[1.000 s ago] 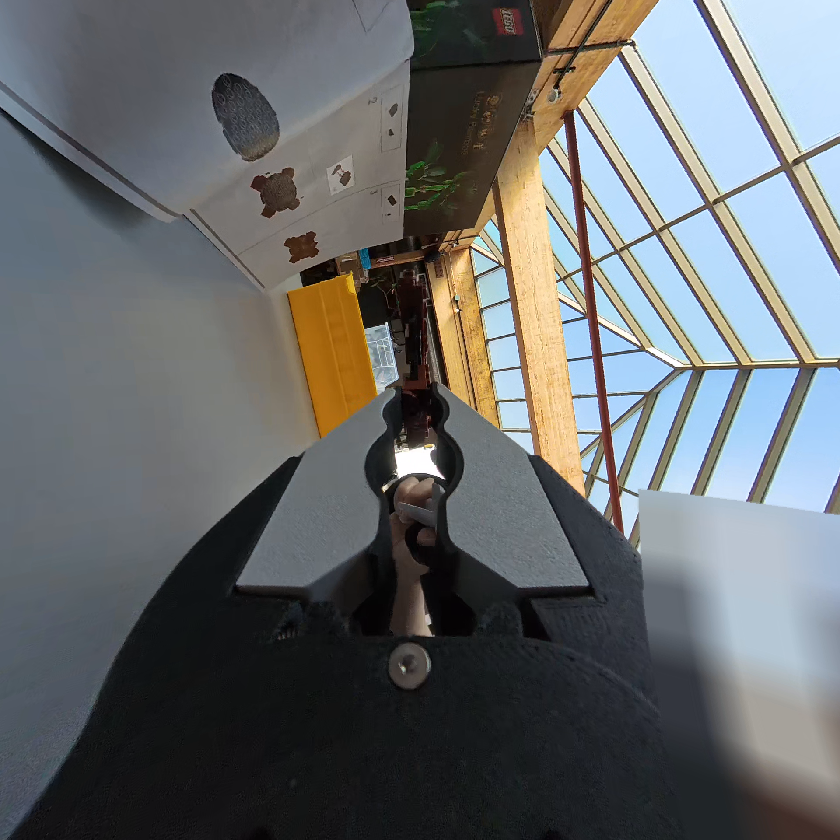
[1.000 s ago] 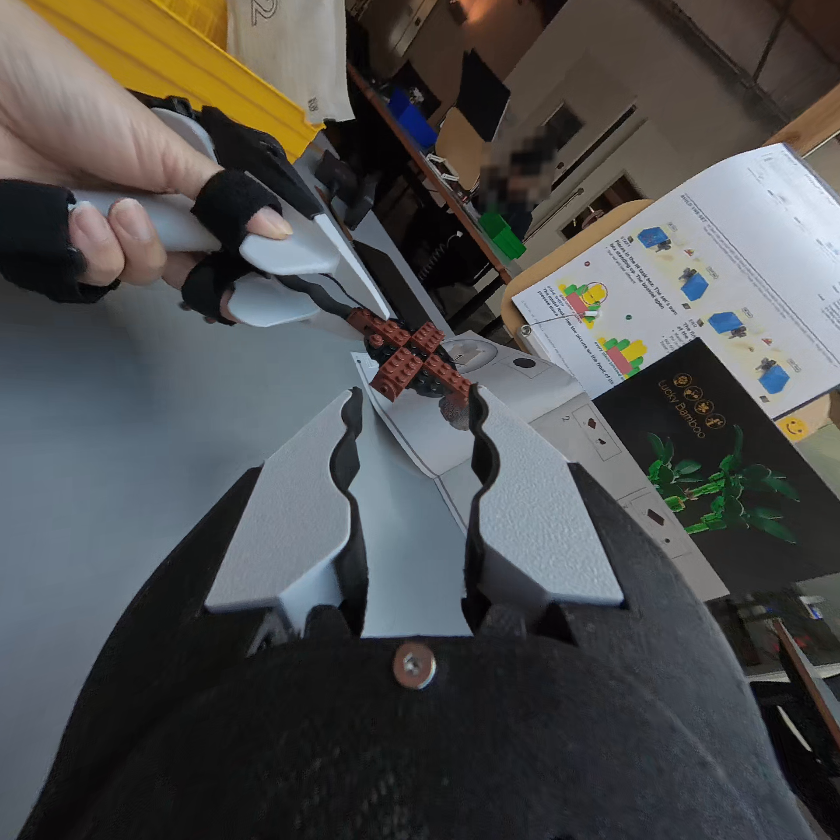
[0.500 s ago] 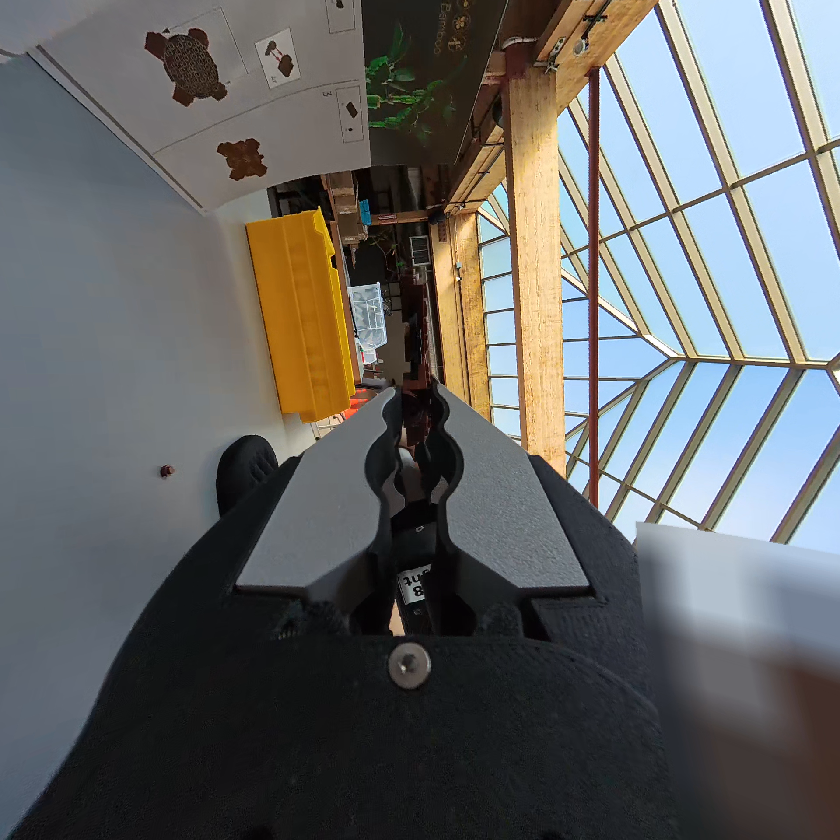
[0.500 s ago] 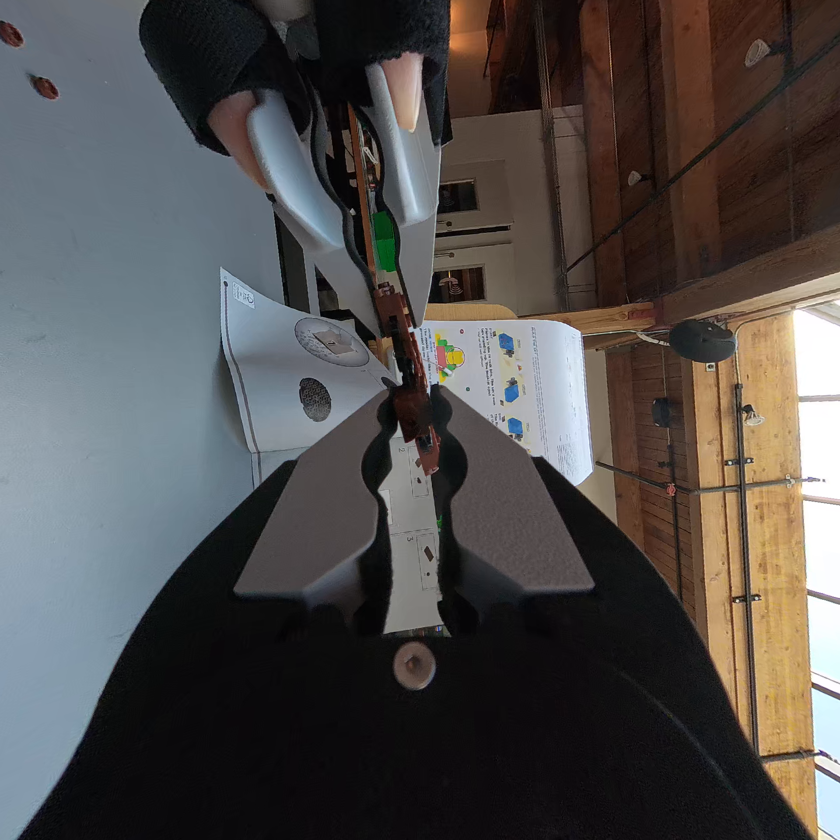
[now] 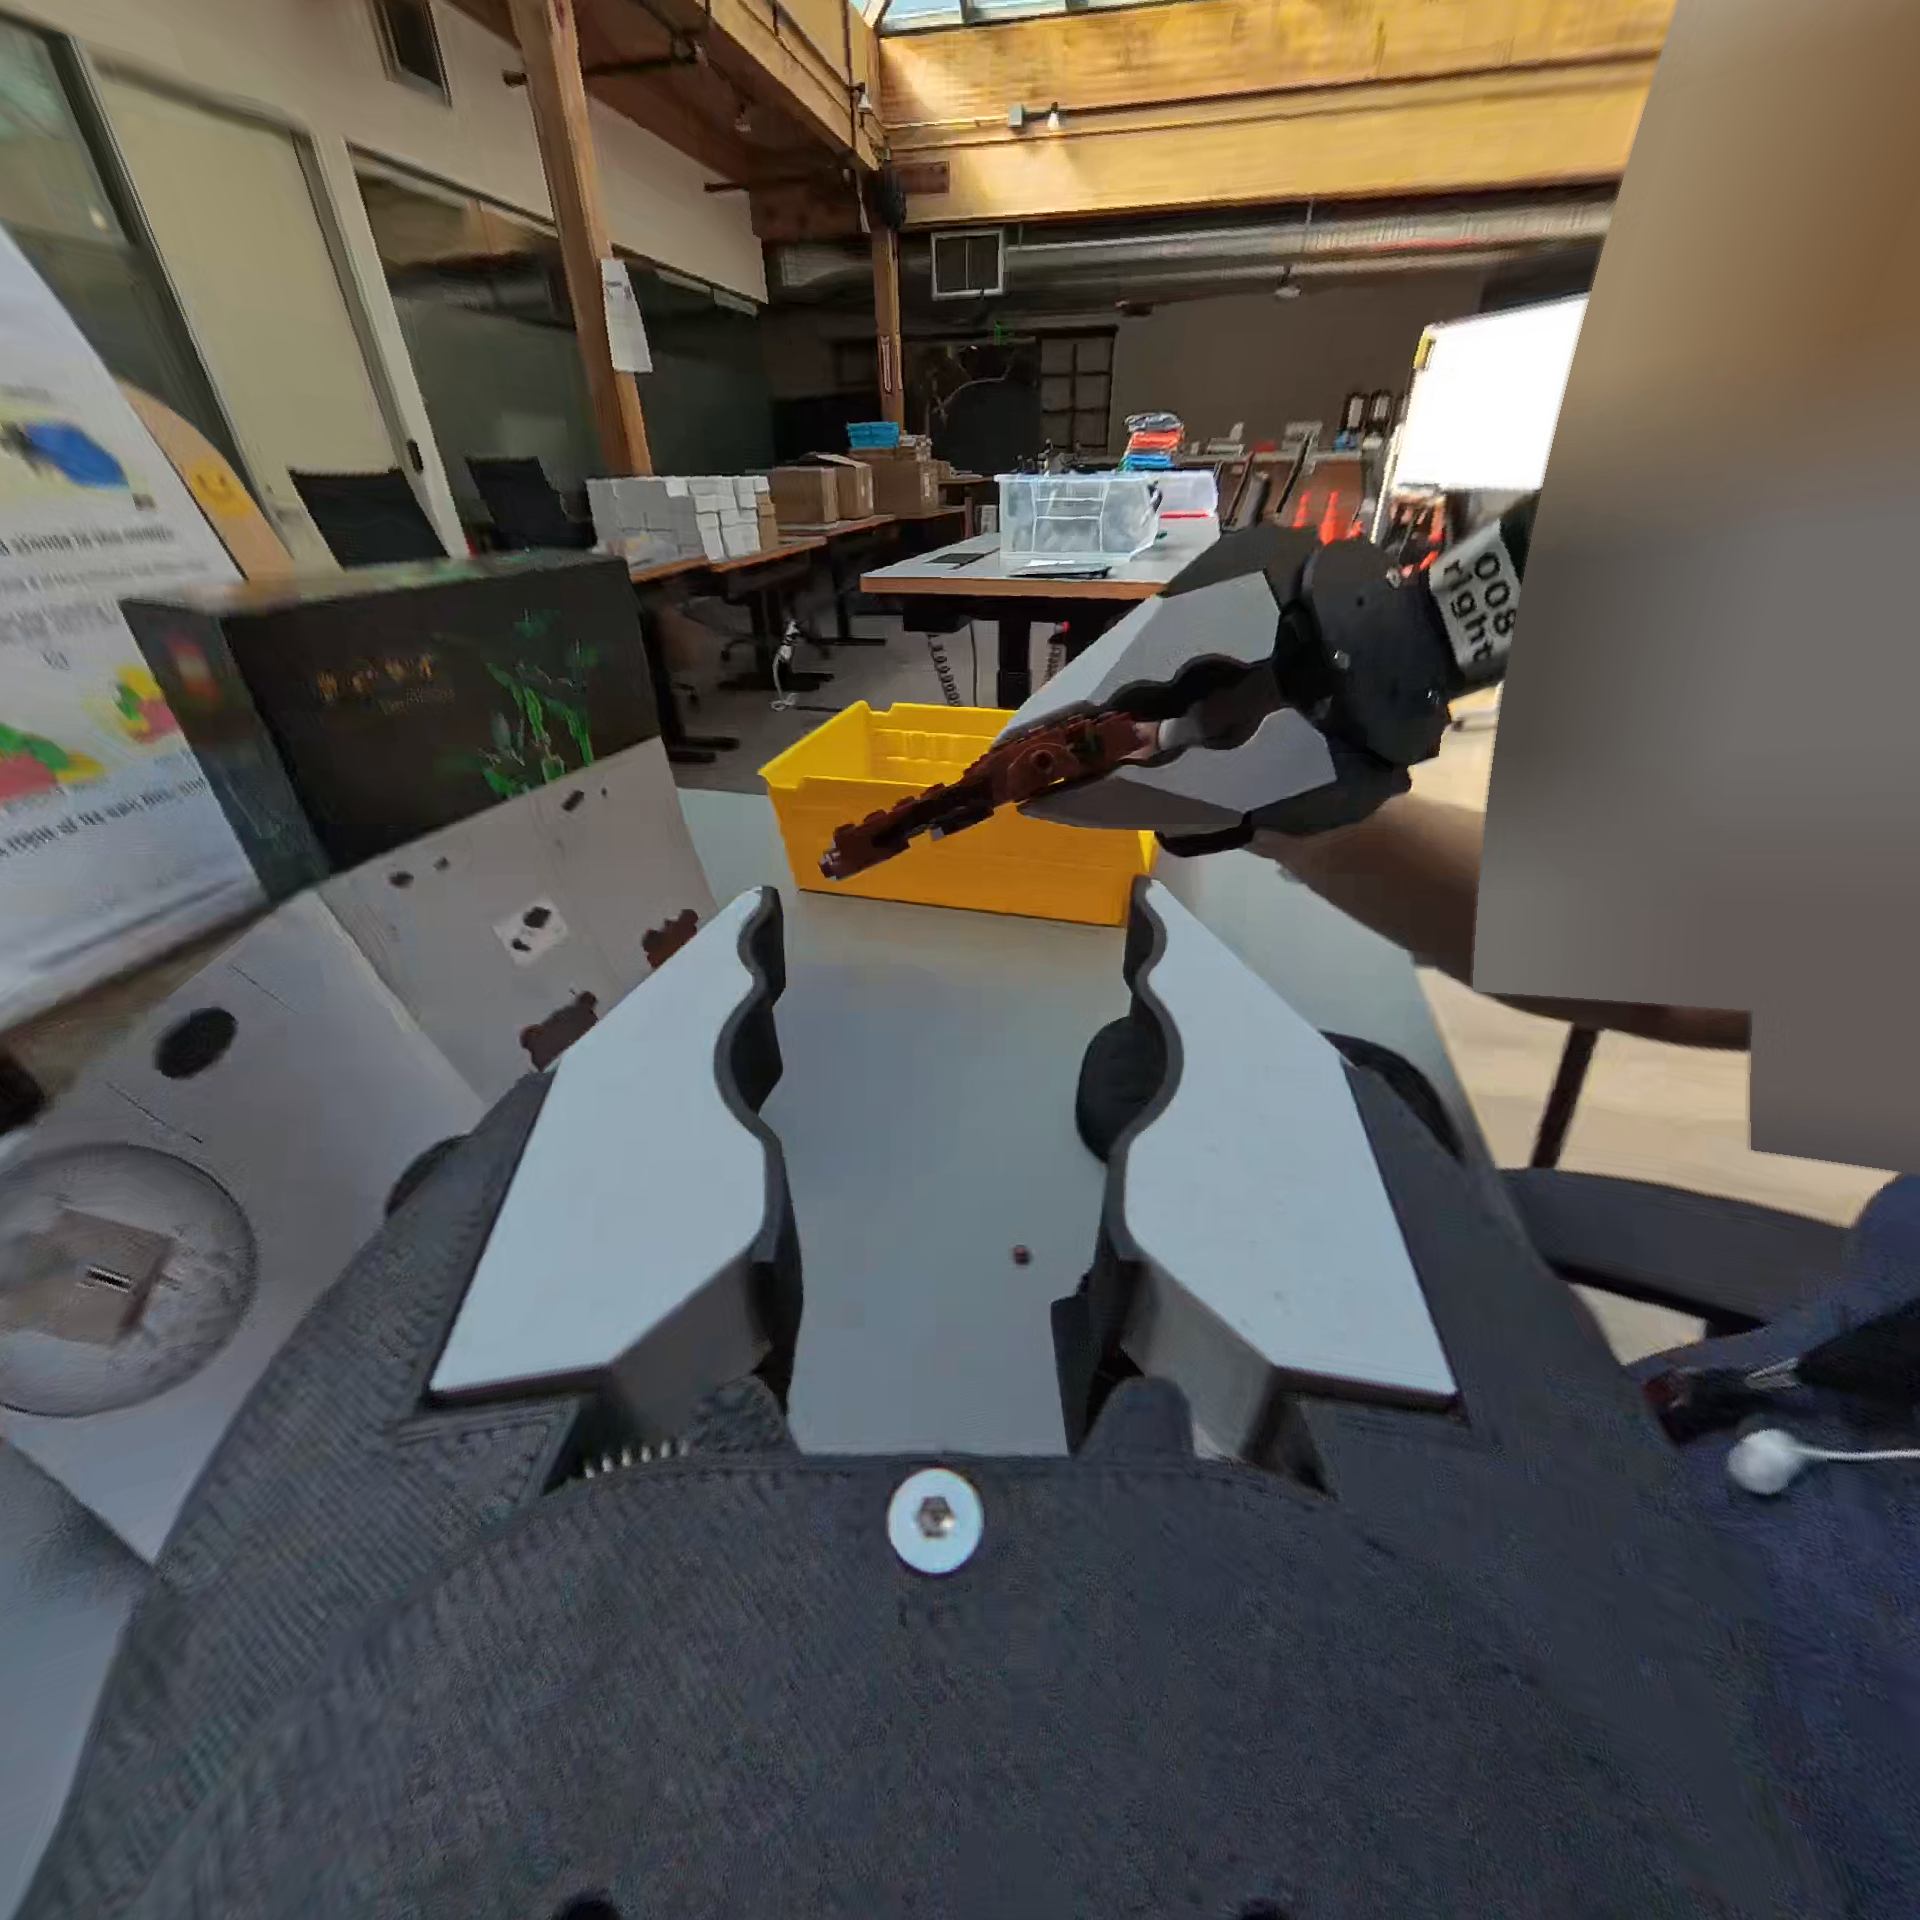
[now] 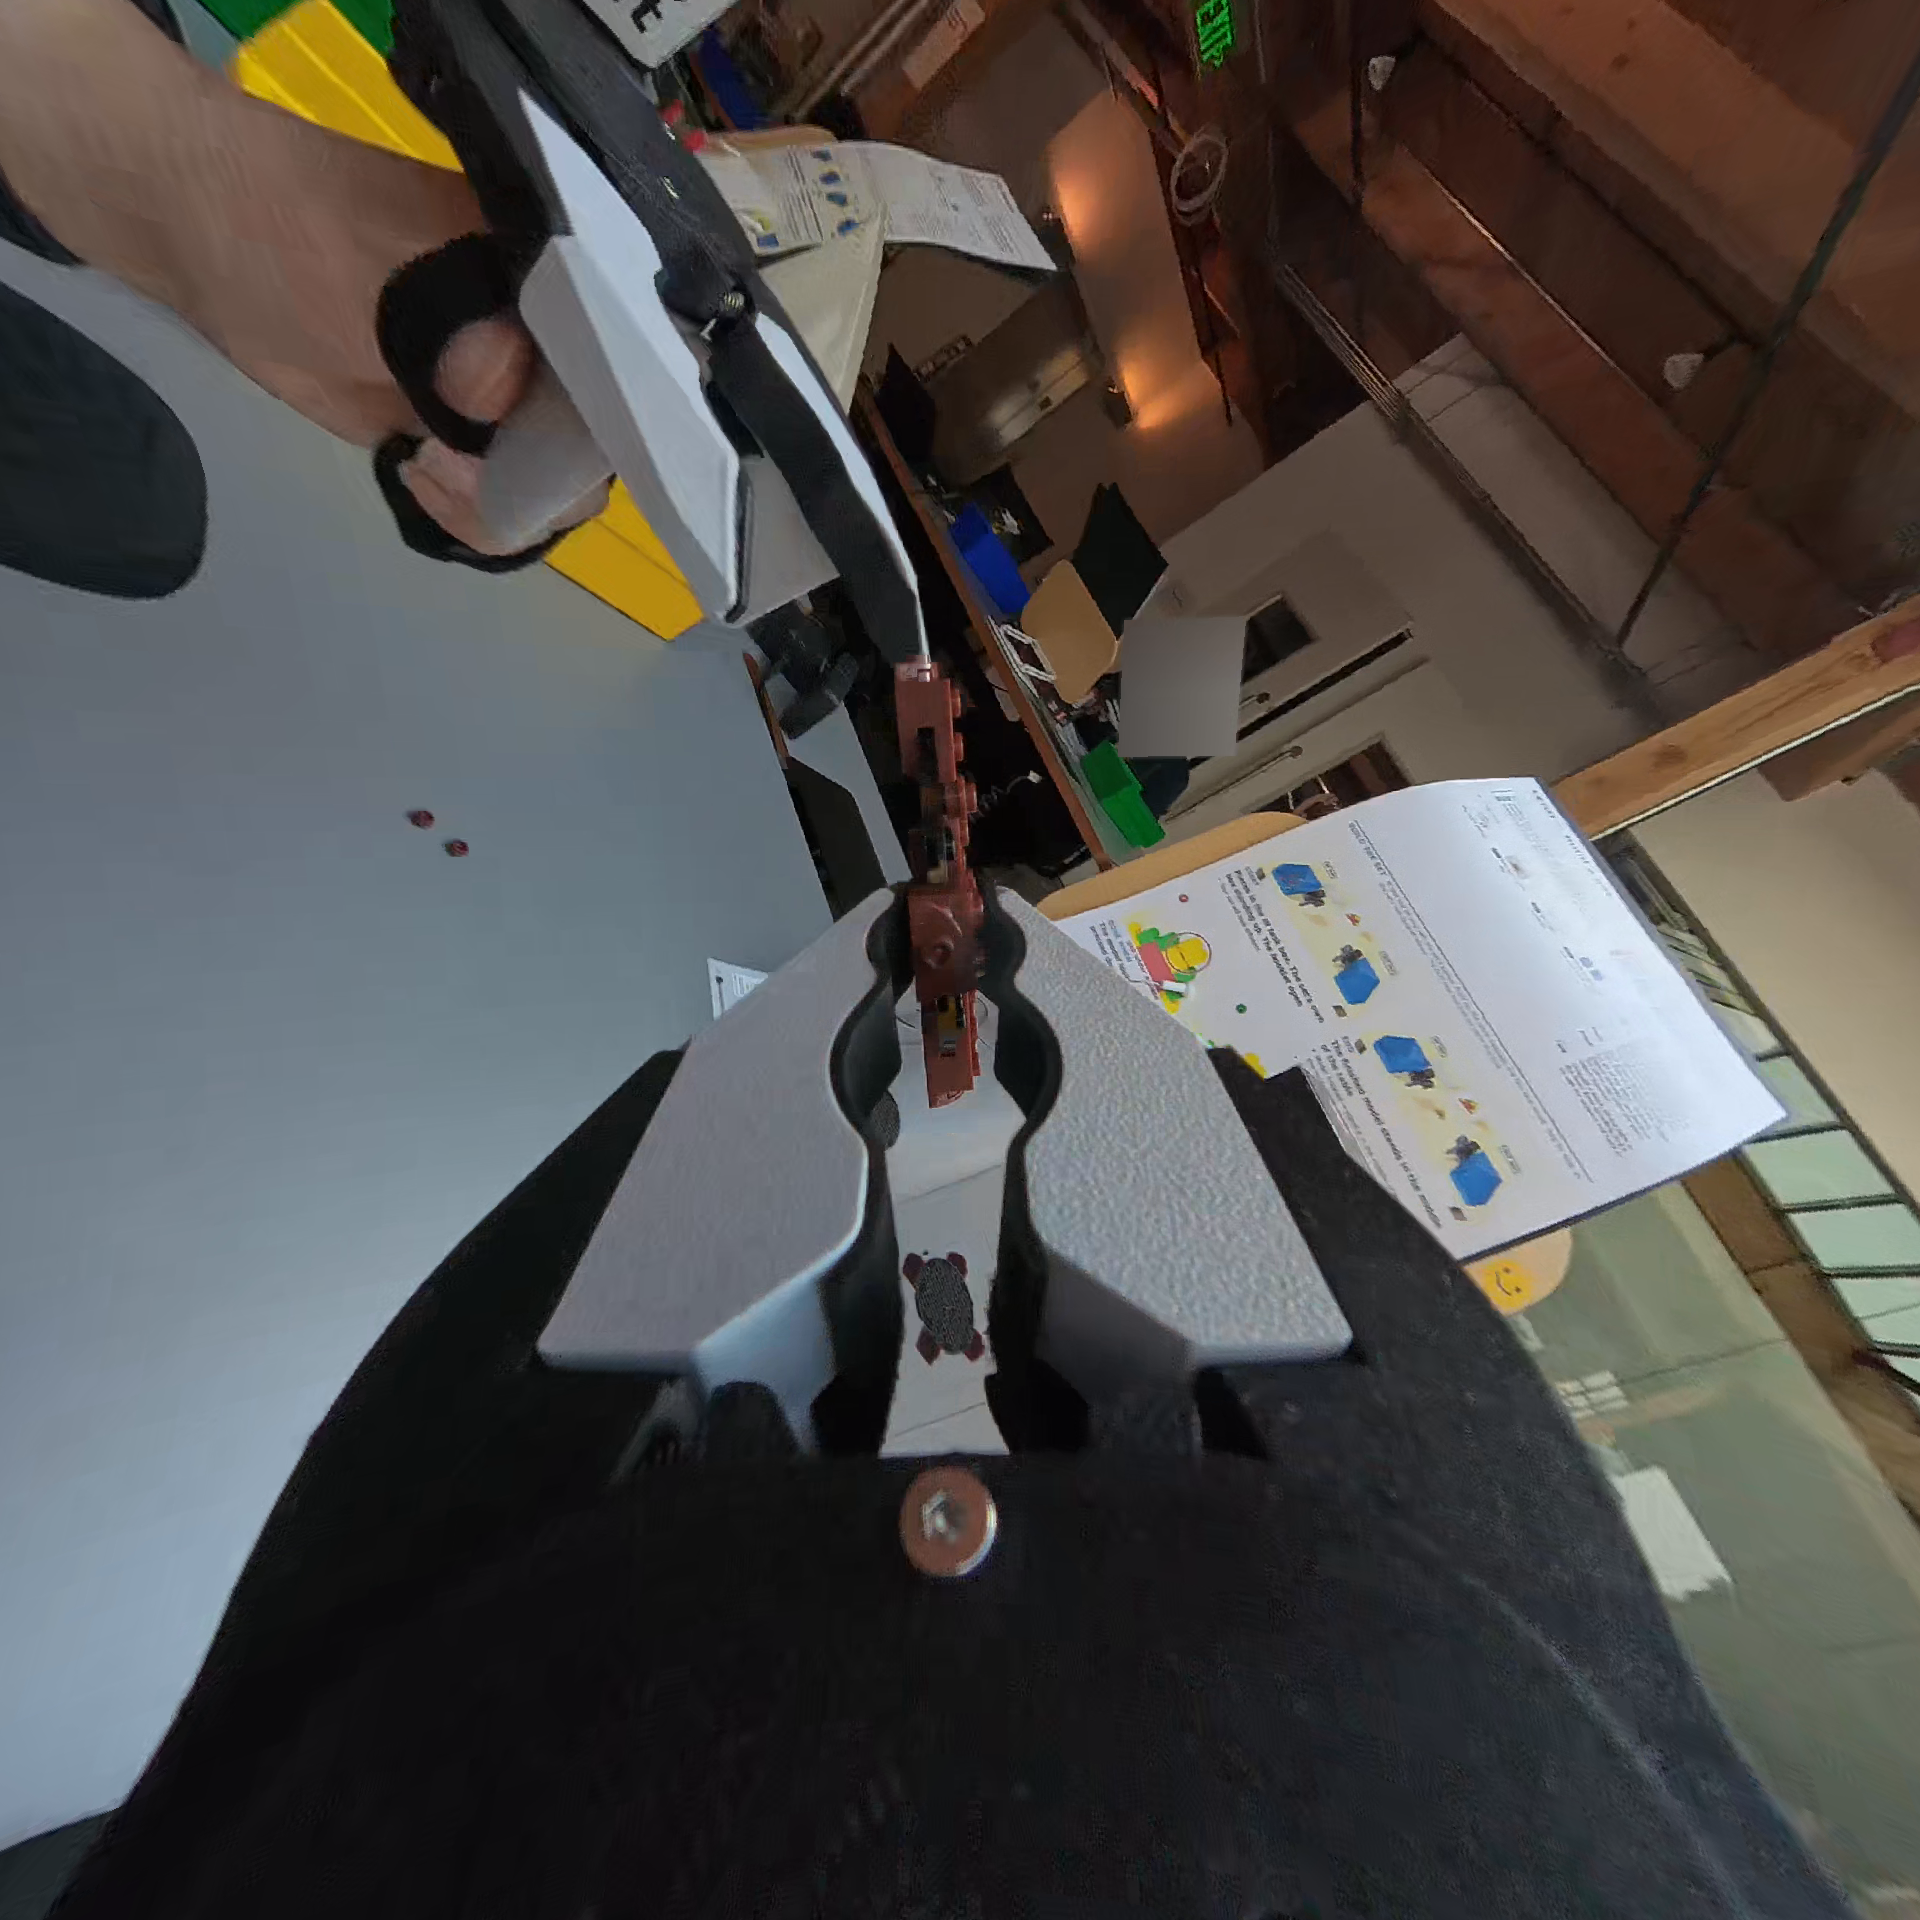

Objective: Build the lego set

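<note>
Grey tabletop (image 5: 935, 1091); left tool (image 5: 945, 935) released, empty. Right tool (image 6: 940, 935) clenches brown lego plate assembly (image 6: 940, 935) edge-on, 12 o'clock: light, stiff, likely fragile at joints; grip near centre.

The left hand-held gripper (image 5: 951, 940) stood wide open over the grey worktop (image 5: 935, 1091), nothing between its fingers. Ahead, the right hand-held gripper (image 5: 1023, 769) pinched a brown lego piece (image 5: 966, 795) in front of a yellow bin (image 5: 966, 862). A dark box (image 5: 395, 707) stood left, an open booklet (image 5: 499, 935) leaning below it.

yellow bin (image 5: 966, 862) ahead, bare tabletop (image 5: 935, 1091) before it
</note>
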`<act>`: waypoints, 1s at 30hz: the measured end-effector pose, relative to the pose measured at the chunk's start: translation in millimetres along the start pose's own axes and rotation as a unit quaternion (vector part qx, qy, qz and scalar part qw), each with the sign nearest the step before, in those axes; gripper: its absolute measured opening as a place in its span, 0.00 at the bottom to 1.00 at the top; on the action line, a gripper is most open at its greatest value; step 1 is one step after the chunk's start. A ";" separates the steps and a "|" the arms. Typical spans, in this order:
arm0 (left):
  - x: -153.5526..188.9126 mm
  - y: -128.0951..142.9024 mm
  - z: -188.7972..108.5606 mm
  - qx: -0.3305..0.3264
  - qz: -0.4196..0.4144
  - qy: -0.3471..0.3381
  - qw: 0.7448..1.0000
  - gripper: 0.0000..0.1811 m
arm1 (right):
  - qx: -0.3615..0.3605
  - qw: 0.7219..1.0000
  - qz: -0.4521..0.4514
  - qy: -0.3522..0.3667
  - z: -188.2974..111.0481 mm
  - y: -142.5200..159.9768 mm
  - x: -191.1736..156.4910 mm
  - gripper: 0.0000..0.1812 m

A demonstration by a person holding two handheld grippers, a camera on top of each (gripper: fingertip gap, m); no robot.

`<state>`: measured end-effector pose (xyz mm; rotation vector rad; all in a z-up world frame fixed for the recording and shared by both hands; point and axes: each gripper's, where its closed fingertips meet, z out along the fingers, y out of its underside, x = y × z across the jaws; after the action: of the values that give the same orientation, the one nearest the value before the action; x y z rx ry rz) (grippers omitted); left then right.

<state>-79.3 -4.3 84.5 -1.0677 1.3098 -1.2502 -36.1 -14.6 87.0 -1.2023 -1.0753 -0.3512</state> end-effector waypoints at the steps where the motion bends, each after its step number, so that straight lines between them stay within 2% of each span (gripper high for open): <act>1: 6.4 -7.9 1.5 -0.014 0.094 -0.016 0.995 0.35 | 0.018 1.000 0.017 -0.016 -2.2 -7.6 0.4 0.06; 4: 16.5 -16.0 13.3 -0.069 0.316 -0.051 0.945 0.33 | 0.066 0.995 0.062 -0.045 -8.5 -28.5 2.9 0.06; 6: 20.2 -15.5 20.8 -0.087 0.383 -0.051 0.918 0.29 | 0.095 0.990 0.081 -0.067 -12.9 -40.2 0.5 0.06; 9: 31.0 -21.7 24.1 -0.064 0.400 -0.026 0.914 0.17 | 0.106 0.988 0.082 -0.082 -16.0 -45.2 -3.4 0.06; 13: 36.9 -22.7 23.2 -0.062 0.418 -0.009 0.906 0.14 | 0.120 0.984 0.080 -0.107 -18.3 -49.9 -11.6 0.06; 15: 45.1 -20.8 22.0 -0.057 0.429 0.010 0.901 0.05 | 0.134 0.981 0.079 -0.112 -19.8 -53.5 -11.5 0.06; 19: 46.9 -20.5 19.1 -0.054 0.438 0.009 0.897 0.04 | 0.141 0.982 0.070 -0.107 -18.9 -55.4 -11.2 0.07; 22: 43.6 -19.1 16.0 -0.061 0.448 0.000 0.892 0.03 | 0.144 0.984 0.051 -0.088 -21.0 -60.8 -8.4 0.15; 28: 41.2 -10.6 11.9 -0.094 0.457 0.010 0.884 0.03 | 0.076 0.993 -0.037 -0.087 -17.3 -69.5 -15.2 0.14; 30: 41.9 -7.4 12.0 -0.103 0.466 0.014 0.879 0.03 | 0.061 0.993 -0.056 -0.090 -15.3 -70.0 -16.6 0.11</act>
<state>-72.6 -47.9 88.7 -0.4132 1.7005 -0.3960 -87.6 -59.5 114.3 -1.0829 -1.3055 -0.2617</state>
